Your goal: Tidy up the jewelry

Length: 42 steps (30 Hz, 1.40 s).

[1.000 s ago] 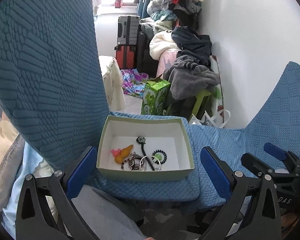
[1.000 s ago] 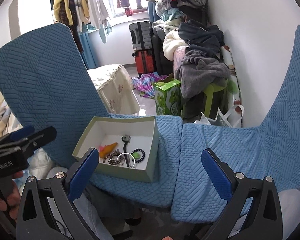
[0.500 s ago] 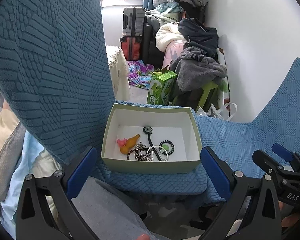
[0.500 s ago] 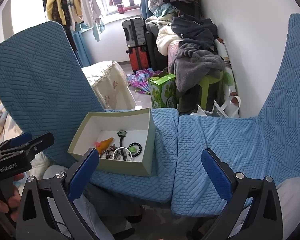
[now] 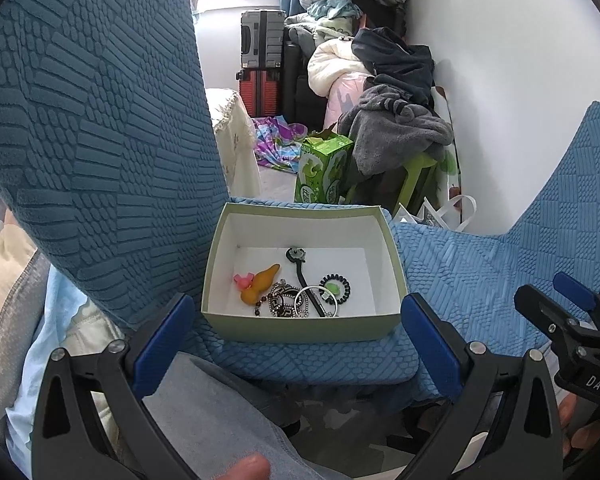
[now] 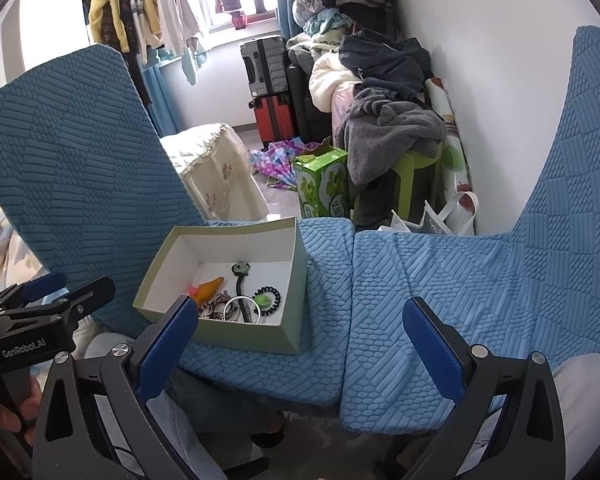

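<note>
The room was a cluttered bedroom with a white wall (image 6: 500,60) on the right and a bright window (image 6: 236,4) at the far end, where clothes (image 6: 140,20) hung in front of the light. Under the window stood a grey suitcase (image 6: 266,66) on top of a red suitcase (image 6: 276,120). Beside them a heap of blankets and dark garments (image 6: 380,88) rose along the wall, and part of it lay over a green plastic stool (image 6: 414,176). A green carton (image 6: 322,188) stood on the floor next to the stool, with a colourful cloth (image 6: 280,160) behind it and a white bag (image 6: 432,216) near the wall.

In front were two chairs in blue textured covers, side by side, with the seats touching. On the left chair seat (image 5: 308,360) rested an open pale green box (image 5: 300,324) with a white inside. The jewelry lay in the near part of the box floor: an orange gourd-shaped charm (image 5: 260,284), a patterned bracelet (image 5: 282,300), a silver ring bangle (image 5: 310,300), a black hair stick (image 5: 300,272) and a black coil hair tie (image 5: 335,286), some of them touching or overlapping. The right chair seat (image 6: 440,288) was bare.

The left claw (image 5: 296,340) was held low before the box, its blue fingers wide apart and holding nothing. The right claw (image 6: 300,344) was also spread apart and empty, held before the gap between the two seats.
</note>
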Each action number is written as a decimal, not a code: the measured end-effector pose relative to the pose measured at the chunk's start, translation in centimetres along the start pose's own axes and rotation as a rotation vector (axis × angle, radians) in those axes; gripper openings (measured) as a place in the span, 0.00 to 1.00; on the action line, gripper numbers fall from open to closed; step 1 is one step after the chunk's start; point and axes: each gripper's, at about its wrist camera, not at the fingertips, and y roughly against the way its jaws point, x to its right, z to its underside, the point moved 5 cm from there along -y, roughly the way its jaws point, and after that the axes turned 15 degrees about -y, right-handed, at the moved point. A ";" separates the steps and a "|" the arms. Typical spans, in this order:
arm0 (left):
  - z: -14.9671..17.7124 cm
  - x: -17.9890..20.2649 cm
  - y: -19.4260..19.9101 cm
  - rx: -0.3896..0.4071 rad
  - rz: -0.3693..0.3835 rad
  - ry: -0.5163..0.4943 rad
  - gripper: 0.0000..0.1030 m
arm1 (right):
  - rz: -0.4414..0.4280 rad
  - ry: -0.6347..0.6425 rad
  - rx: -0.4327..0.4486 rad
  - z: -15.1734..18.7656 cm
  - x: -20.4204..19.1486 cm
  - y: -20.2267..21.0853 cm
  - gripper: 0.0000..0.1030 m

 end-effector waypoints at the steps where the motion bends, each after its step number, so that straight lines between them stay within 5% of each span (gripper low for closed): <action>1: 0.0 0.0 0.0 0.001 0.000 -0.001 0.99 | 0.000 0.001 0.003 0.0 0.0 0.1 1.00; 42: 0.1 -0.1 0.3 0.018 0.008 -0.010 0.99 | 0.021 0.020 0.011 0.3 0.0 0.2 1.00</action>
